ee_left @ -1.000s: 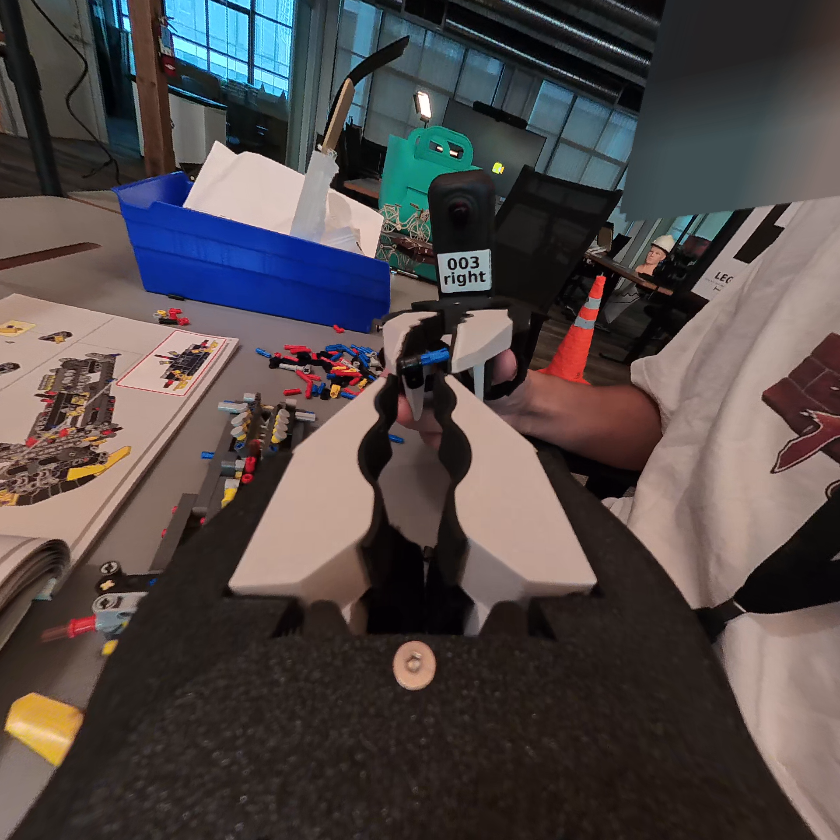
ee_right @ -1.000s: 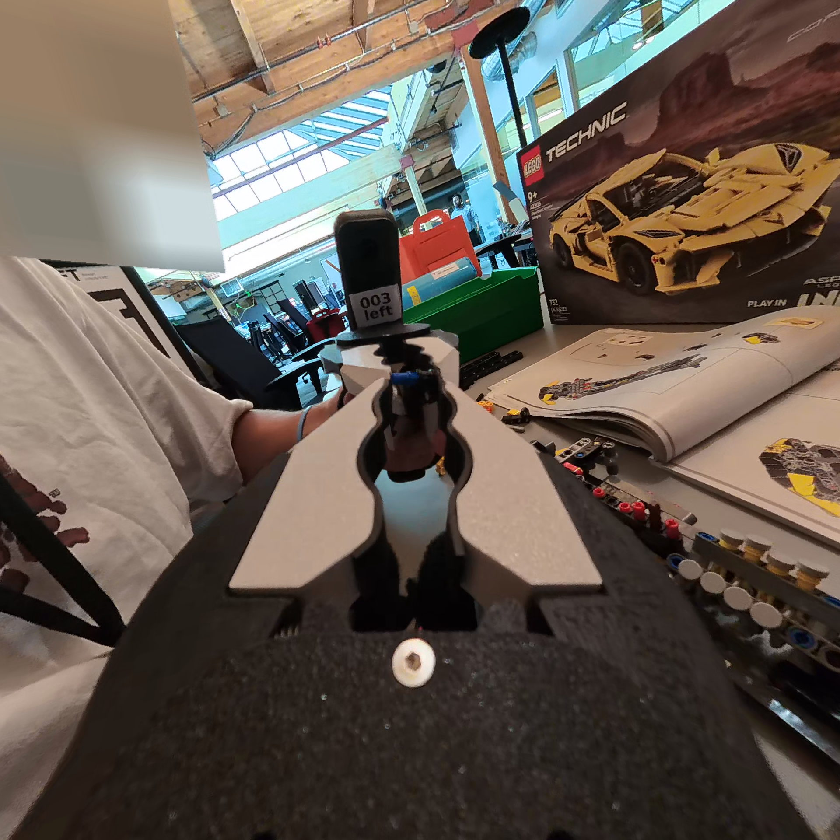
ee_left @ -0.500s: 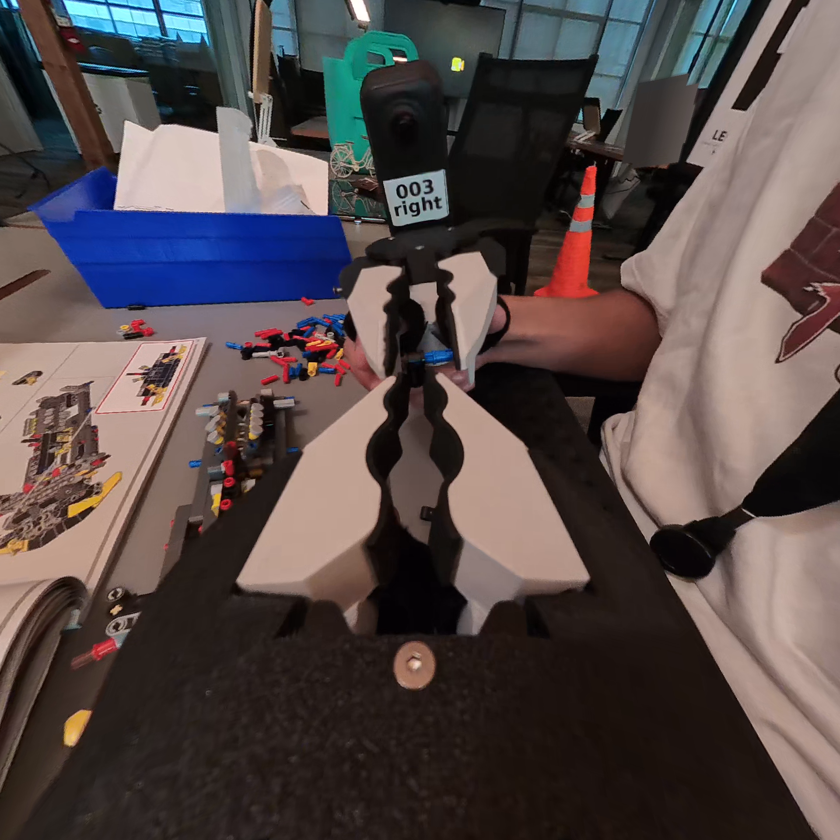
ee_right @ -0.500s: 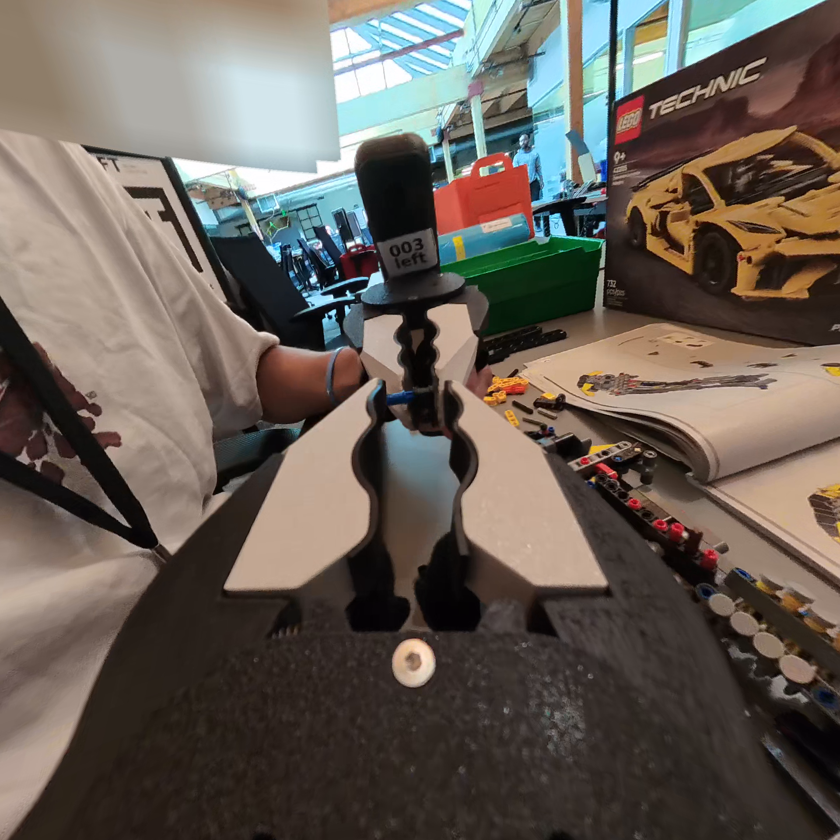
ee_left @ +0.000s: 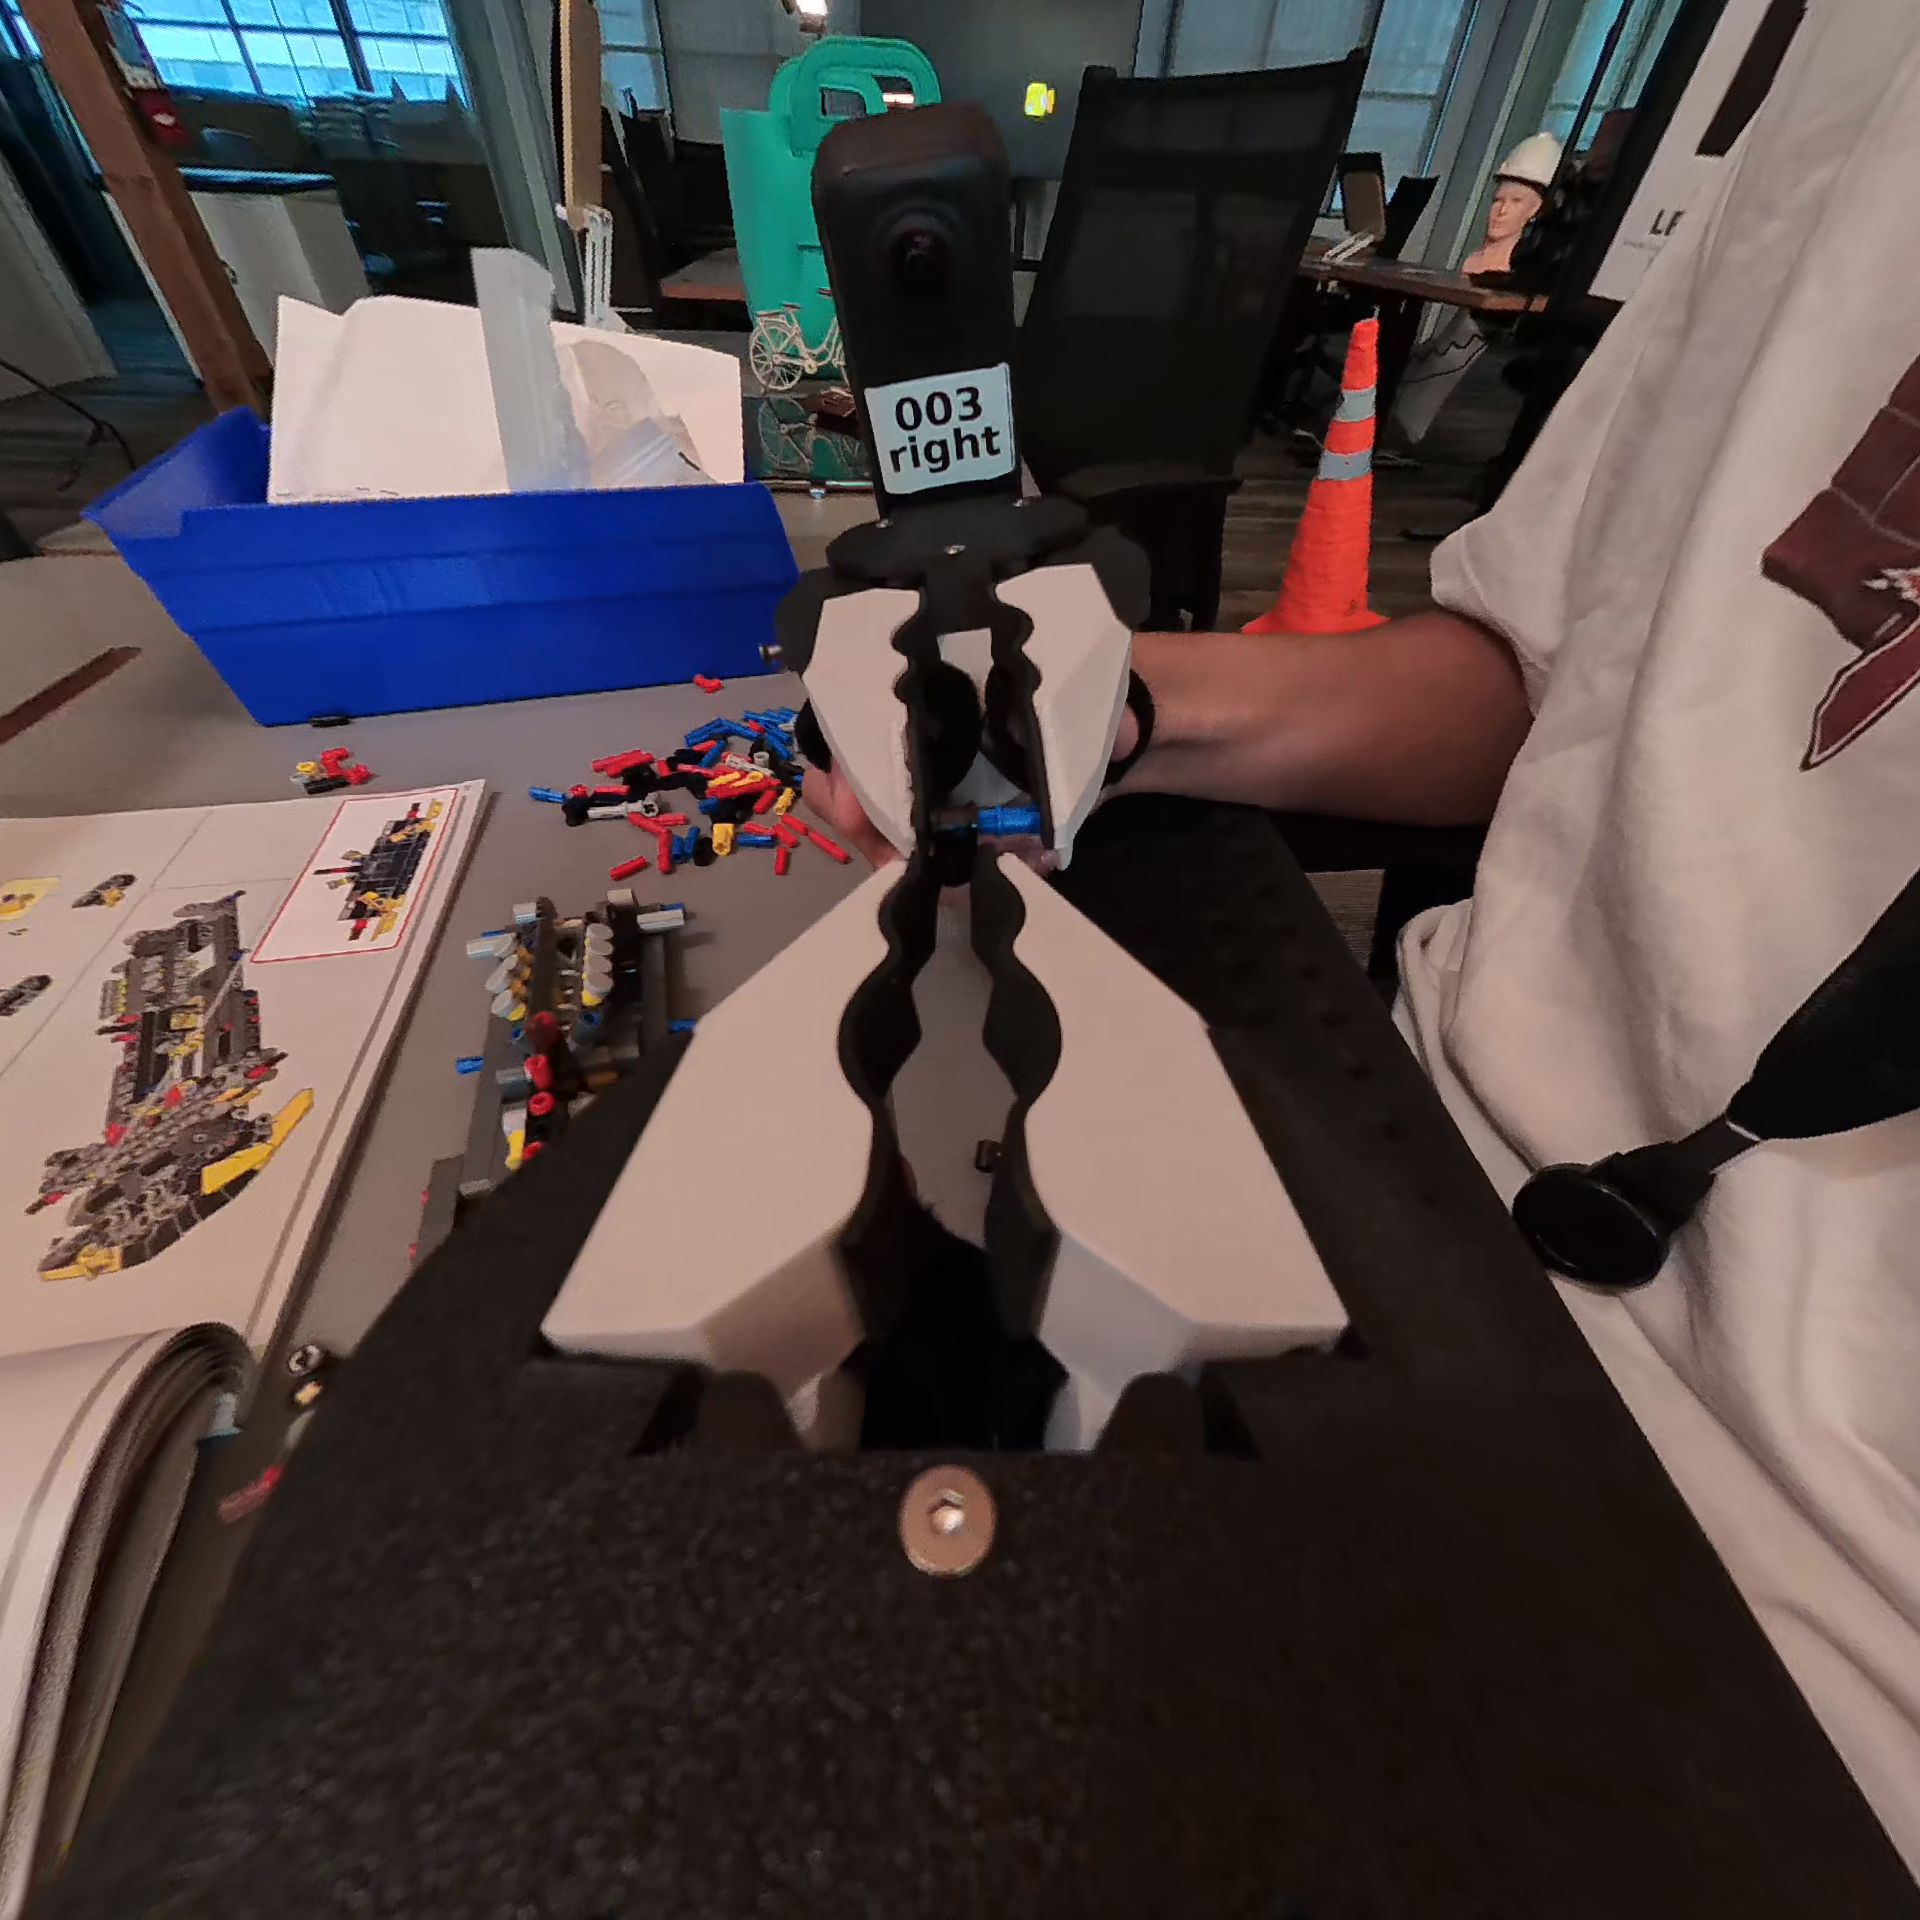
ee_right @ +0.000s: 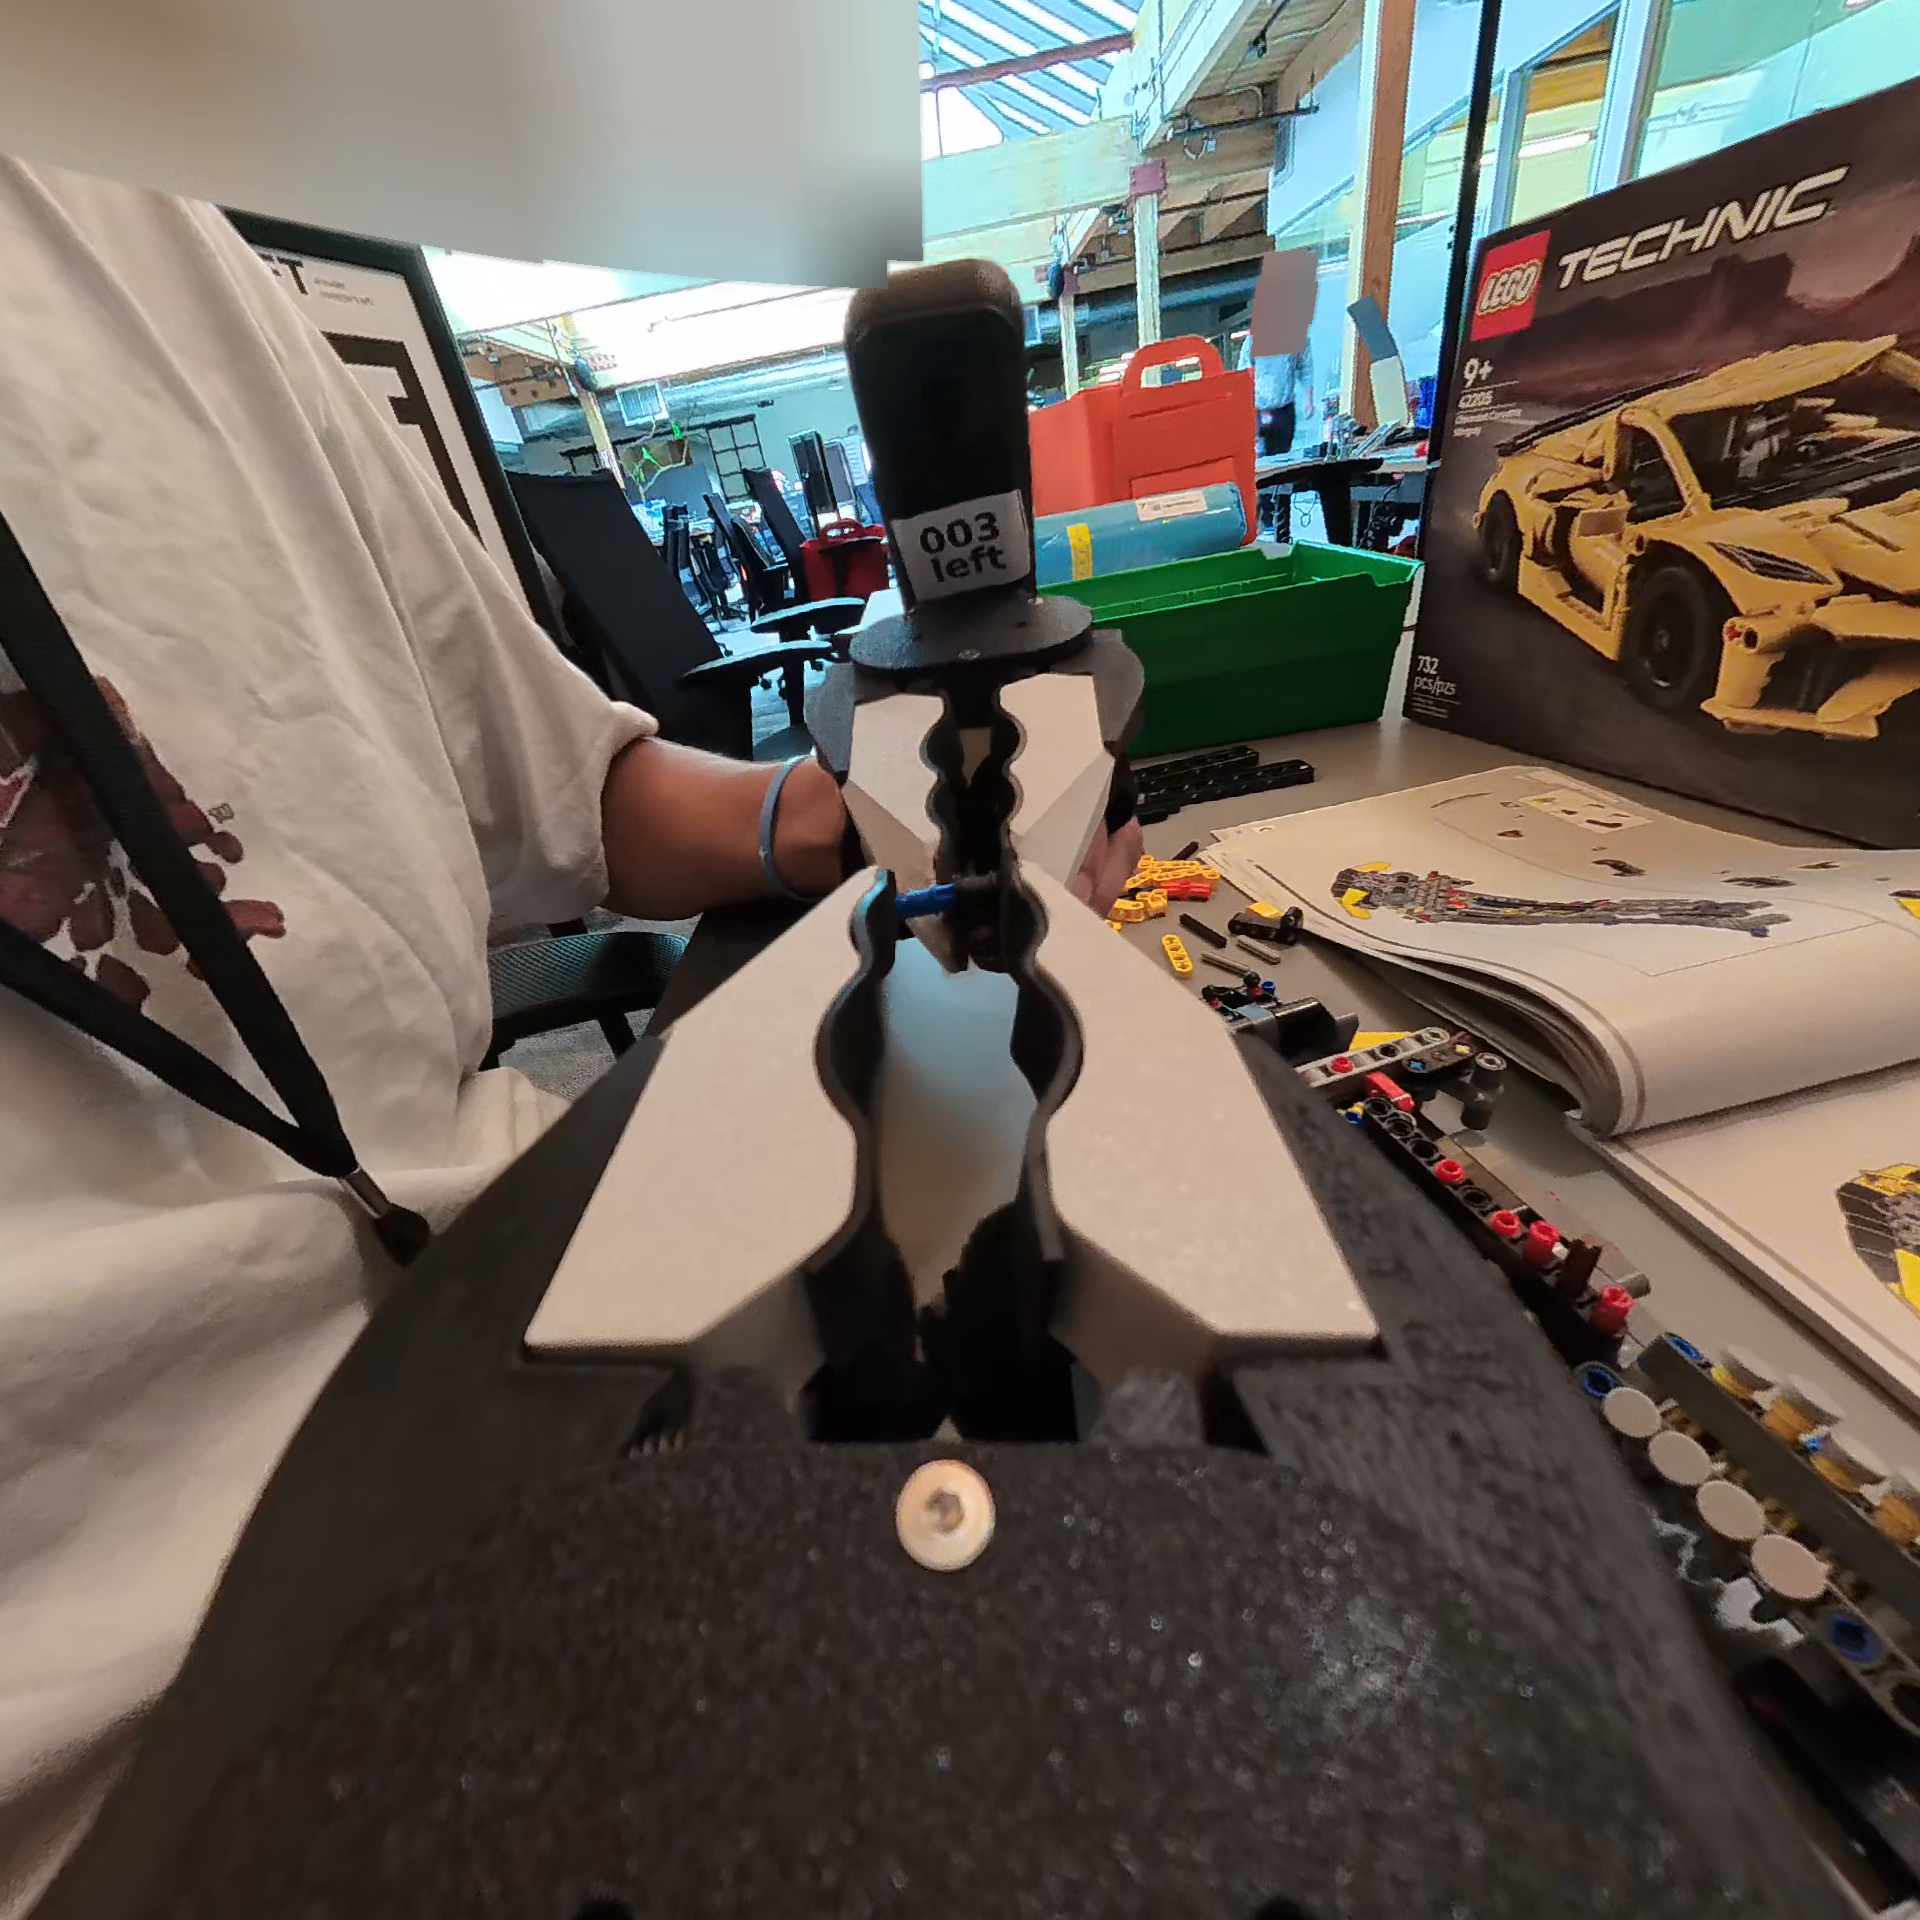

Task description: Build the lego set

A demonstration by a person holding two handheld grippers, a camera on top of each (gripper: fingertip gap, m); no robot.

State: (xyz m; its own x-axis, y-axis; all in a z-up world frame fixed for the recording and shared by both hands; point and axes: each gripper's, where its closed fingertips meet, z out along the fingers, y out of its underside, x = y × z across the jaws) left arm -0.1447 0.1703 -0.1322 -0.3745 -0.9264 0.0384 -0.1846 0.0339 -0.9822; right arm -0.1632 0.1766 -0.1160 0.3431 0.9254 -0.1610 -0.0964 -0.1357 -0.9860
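The left hand-held gripper (ee_left: 948, 883) was clenched on a small black connector (ee_left: 951, 834), tip to tip with the right hand-held gripper (ee_right: 940, 914), which pinched a blue pin (ee_left: 1006, 820) crosswise, both held above the worktop (ee_left: 436, 748) edge. Pressing the pin home would likely need its axis lined straight with the connector's hole and both grips firm. Beyond the pin lay loose pieces (ee_left: 707, 795), then the blue bin (ee_left: 447, 613).

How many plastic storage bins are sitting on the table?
2. A blue bin with white paper in it stands behind the loose pieces, and a green bin stands beside the set's box. Others may lie outside both views.
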